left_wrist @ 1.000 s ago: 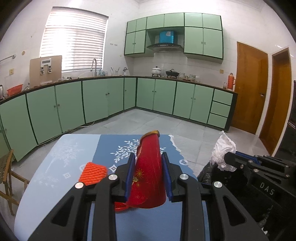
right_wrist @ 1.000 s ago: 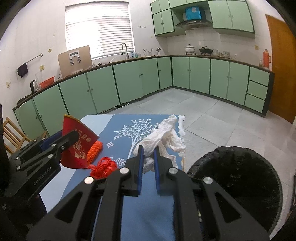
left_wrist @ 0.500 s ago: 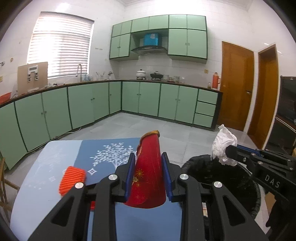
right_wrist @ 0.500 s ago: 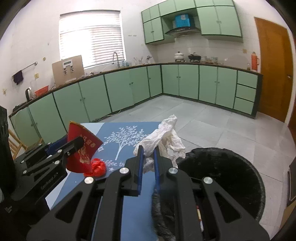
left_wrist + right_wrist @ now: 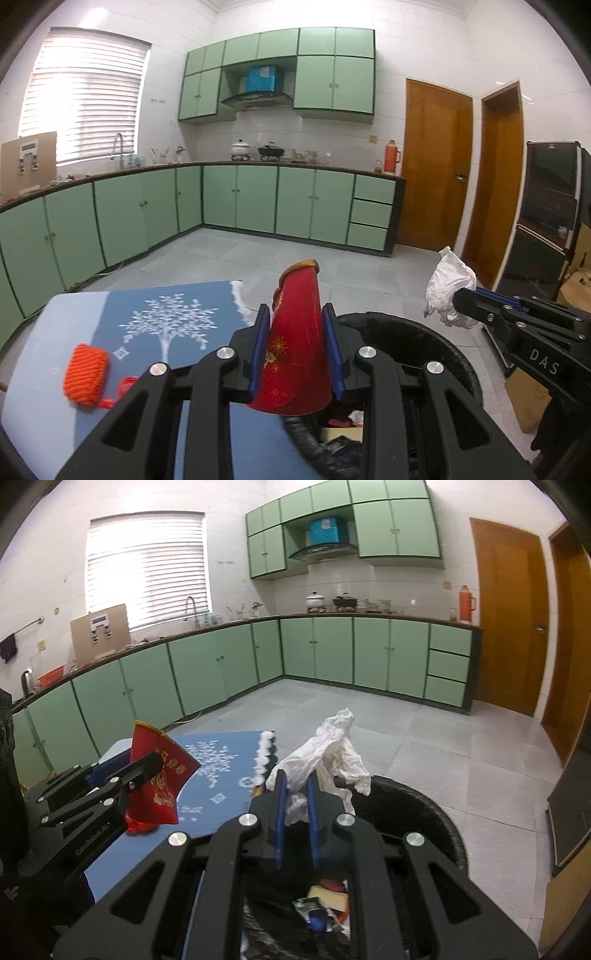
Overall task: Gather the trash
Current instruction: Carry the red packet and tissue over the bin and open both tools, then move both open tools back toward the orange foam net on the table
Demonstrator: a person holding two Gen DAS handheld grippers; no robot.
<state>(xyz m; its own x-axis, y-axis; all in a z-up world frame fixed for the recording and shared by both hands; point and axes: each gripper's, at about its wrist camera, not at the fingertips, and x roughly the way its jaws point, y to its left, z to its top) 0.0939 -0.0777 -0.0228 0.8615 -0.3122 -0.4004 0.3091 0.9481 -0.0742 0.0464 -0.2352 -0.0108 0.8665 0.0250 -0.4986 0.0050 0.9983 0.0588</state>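
Observation:
My left gripper [image 5: 297, 321] is shut on a red packet [image 5: 297, 343] with gold print, held upright over the table's right edge; the same red packet [image 5: 160, 779] shows at the left of the right wrist view. My right gripper [image 5: 295, 786] is shut on a crumpled white tissue [image 5: 328, 749], which hangs above the near rim of the black-lined trash bin [image 5: 436, 819]. The tissue [image 5: 448, 286] also appears at the right of the left wrist view, beyond the bin [image 5: 428, 336]. Trash lies inside the bin.
An orange knitted pad [image 5: 85, 373] and a red scrap [image 5: 125, 386] lie on the blue tablecloth [image 5: 162, 314]. Green cabinets [image 5: 295, 199] run along the far walls, with wooden doors [image 5: 436, 188] to the right and cardboard boxes [image 5: 528, 402] on the floor.
Both grippers have swung rightward off the table toward the bin, each still gripping its item. The bin now fills the lower right of both views.

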